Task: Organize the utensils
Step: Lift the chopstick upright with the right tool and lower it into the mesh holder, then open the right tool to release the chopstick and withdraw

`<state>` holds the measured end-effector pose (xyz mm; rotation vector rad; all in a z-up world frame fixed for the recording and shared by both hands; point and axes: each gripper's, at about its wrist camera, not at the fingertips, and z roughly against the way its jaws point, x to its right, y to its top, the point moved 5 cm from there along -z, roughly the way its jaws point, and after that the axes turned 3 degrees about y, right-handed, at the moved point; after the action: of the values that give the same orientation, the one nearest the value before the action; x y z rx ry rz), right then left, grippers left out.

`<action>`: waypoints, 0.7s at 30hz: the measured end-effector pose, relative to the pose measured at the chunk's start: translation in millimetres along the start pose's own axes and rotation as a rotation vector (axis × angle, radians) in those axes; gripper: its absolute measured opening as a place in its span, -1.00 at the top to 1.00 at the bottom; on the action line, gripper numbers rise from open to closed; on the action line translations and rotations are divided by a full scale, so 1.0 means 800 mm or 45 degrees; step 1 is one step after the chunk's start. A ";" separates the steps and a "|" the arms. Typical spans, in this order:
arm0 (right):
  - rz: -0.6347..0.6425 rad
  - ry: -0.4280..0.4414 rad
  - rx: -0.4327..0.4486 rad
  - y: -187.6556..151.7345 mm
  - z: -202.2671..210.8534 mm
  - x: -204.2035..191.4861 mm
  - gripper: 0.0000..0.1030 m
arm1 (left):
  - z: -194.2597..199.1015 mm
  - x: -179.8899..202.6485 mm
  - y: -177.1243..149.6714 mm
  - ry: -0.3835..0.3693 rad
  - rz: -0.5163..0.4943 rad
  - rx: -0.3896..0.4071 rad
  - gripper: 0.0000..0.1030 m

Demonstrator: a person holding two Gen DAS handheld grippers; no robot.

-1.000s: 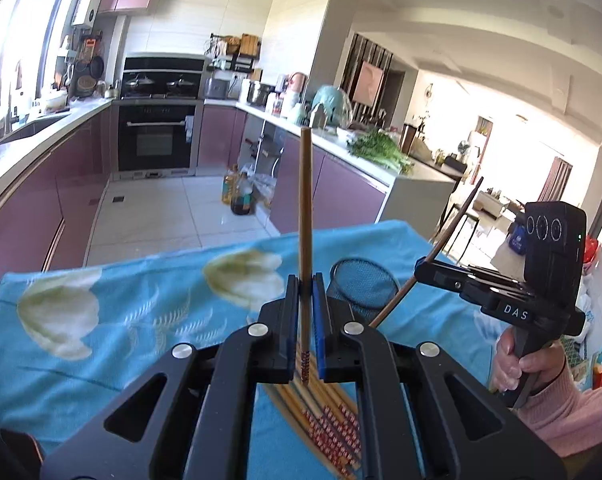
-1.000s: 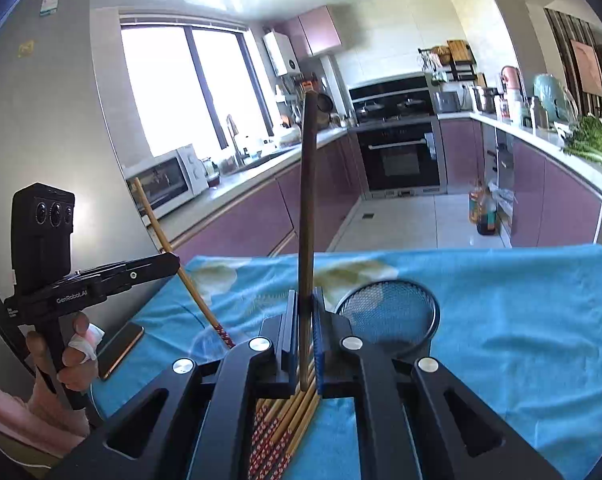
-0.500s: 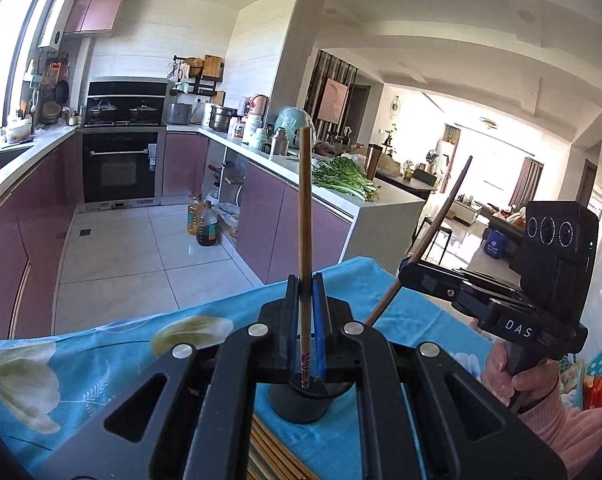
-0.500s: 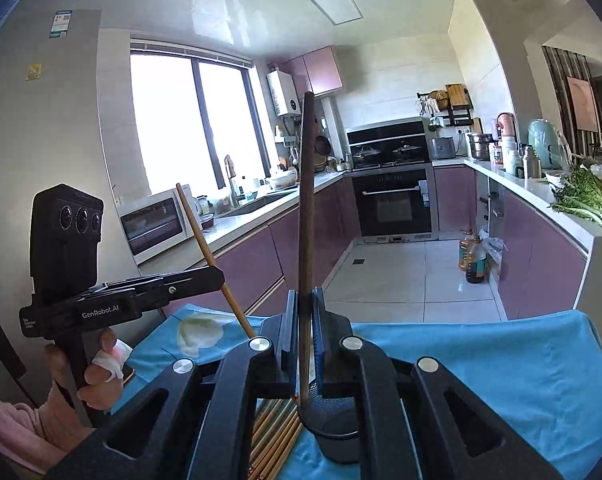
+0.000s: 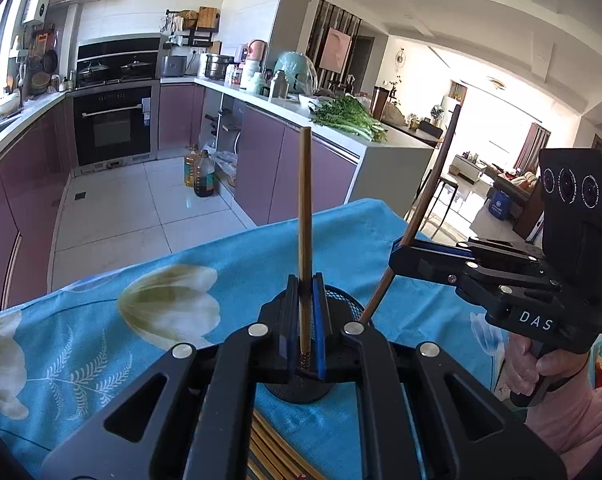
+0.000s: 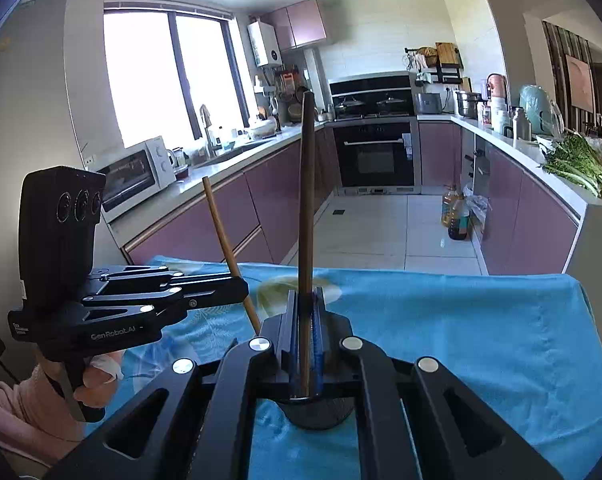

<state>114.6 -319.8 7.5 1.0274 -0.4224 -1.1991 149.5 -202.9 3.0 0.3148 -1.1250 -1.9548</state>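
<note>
Tongs on both sides are seen clamped on a single chopstick each. In the left tongs (image 5: pixel 305 320) a pale chopstick (image 5: pixel 305 216) is pinched near its patterned lower end, its long axis standing almost upright out of the pads. In the right tongs (image 6: pixel 305 332) a darker chopstick (image 6: pixel 307 200) is gripped the same way, upright and rising well above the pads.

Directly below and just ahead of both pairs of tongs a black mesh holder (image 5: pixel 341 300) stands on the counter (image 5: pixel 101 320), which is draped in a blue floral cloth. The lower tip of the right-hand stick is seen, from the left wrist view, reaching to the holder's rim; whether it is already inside cannot be told. The coming move is judged to turn on each stick staying vertical over that opening, with the right tongs seemingly the nearer. Behind and beneath the left tongs more chopsticks (image 5: pixel 269 452) lie flat on the cloth.

"DAS" is read on the right tool's body, "GenRobot.AI" on the left one.
</note>
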 end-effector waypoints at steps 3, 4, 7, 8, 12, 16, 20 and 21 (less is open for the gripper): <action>-0.016 0.004 -0.061 -0.006 -0.015 0.005 0.89 | -0.015 -0.004 -0.005 0.002 -0.002 -0.034 0.85; -0.021 -0.002 -0.073 -0.004 -0.019 0.007 0.89 | -0.014 -0.015 -0.009 0.003 -0.007 -0.036 0.85; -0.044 0.007 -0.098 -0.008 -0.031 0.007 0.89 | -0.019 -0.023 -0.008 0.008 -0.008 -0.045 0.85; -0.058 0.007 -0.103 -0.007 -0.035 0.010 0.89 | -0.021 -0.027 -0.008 0.011 -0.008 -0.050 0.85; -0.091 0.007 -0.101 0.000 -0.046 0.019 0.89 | -0.029 -0.036 -0.006 0.011 -0.002 -0.079 0.85; -0.111 0.000 -0.105 0.003 -0.057 0.021 0.88 | -0.039 -0.040 -0.005 0.013 0.005 -0.090 0.82; -0.123 -0.027 -0.094 0.009 -0.063 0.026 0.84 | -0.035 -0.046 -0.008 0.024 0.014 -0.074 0.71; -0.128 -0.039 -0.089 0.012 -0.064 0.027 0.84 | -0.032 -0.048 -0.008 0.031 0.016 -0.065 0.69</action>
<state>166.0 -317.6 -15.5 0.9804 -0.3542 -1.3118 184.4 -186.9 -23.8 0.3029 -1.0576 -1.9605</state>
